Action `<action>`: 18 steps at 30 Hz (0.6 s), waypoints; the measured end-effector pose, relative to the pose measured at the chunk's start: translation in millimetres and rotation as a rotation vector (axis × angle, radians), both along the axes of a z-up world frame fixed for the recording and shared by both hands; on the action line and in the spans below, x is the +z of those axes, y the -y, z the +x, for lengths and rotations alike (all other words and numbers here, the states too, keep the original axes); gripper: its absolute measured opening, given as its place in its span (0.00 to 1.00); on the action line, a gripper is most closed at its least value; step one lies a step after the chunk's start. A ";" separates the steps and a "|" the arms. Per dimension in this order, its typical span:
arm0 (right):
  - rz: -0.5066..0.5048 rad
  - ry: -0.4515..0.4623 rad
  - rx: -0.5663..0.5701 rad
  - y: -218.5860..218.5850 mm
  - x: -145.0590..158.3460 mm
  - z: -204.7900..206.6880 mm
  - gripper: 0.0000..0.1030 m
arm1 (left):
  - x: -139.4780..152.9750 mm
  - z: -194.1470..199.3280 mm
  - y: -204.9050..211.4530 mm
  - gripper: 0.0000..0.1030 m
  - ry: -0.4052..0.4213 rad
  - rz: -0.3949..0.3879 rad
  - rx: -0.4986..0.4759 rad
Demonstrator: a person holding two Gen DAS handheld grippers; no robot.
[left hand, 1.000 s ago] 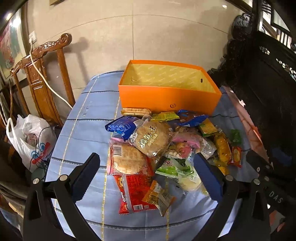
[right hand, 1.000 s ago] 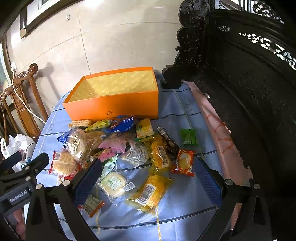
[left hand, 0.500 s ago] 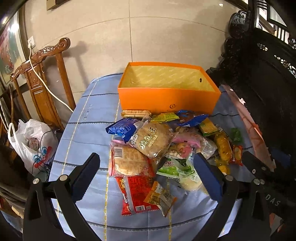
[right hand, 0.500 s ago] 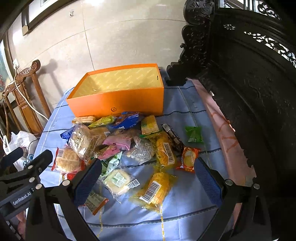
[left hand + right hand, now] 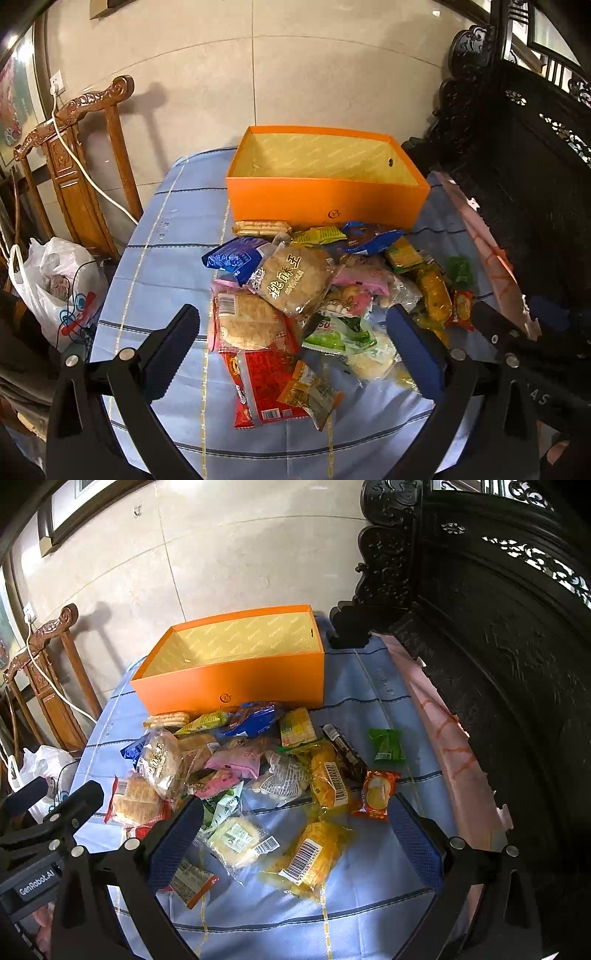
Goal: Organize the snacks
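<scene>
Since 1.0 s ago both cameras have pulled back and risen slightly: the orange box (image 5: 325, 199) now sits lower in the left wrist view, and the snack pile reads a little smaller in both views. No packet has shifted.

Left gripper (image 5: 295, 350): jaws spread wide, holding nothing, hovering above the near part of the snack pile (image 5: 314, 295). Right gripper (image 5: 295, 834): jaws spread wide, holding nothing, hovering over the near right part of the pile.

Orange box: open top, standing at the far edge of the table (image 5: 155, 258), interior showing only its yellow patterned lining. The table is covered with a blue striped cloth.

Snacks: heaped mid-table, the far packets just beside the box's front wall.
- Round pastry in clear wrap (image 5: 291, 280) lies on top, left of centre.
- Blue packet (image 5: 232, 258) touches its left side.
- Red packet (image 5: 266, 387) lies toward the near edge, a small orange-brown sachet (image 5: 310, 395) overlapping it.
- Yellow barcoded packet (image 5: 310, 856) lies toward the near edge, right of centre.
- Green packet (image 5: 386, 744) lies alone toward the right edge, apart from the heap.
- Small orange packet (image 5: 375, 794) lies near it.

A wooden chair (image 5: 74, 166) stands beyond the left edge, a white plastic bag (image 5: 55, 288) beside it.
</scene>
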State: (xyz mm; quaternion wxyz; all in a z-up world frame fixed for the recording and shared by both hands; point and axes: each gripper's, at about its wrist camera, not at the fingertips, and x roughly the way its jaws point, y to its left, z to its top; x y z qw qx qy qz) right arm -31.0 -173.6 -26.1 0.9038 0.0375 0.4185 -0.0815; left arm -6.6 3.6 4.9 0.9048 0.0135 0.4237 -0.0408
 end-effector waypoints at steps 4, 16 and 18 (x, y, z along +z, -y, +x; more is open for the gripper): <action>0.000 0.003 -0.004 -0.4 0.2 -1.0 0.97 | 0.3 0.2 -0.5 0.96 -0.006 -0.027 -0.007; -0.006 0.027 -0.040 8.2 6.7 -1.7 0.97 | -4.3 5.3 -4.3 0.96 -0.030 -0.009 0.017; 0.022 0.026 -0.055 12.5 5.0 -1.5 0.97 | -6.9 6.4 -3.3 0.96 -0.031 -0.001 0.008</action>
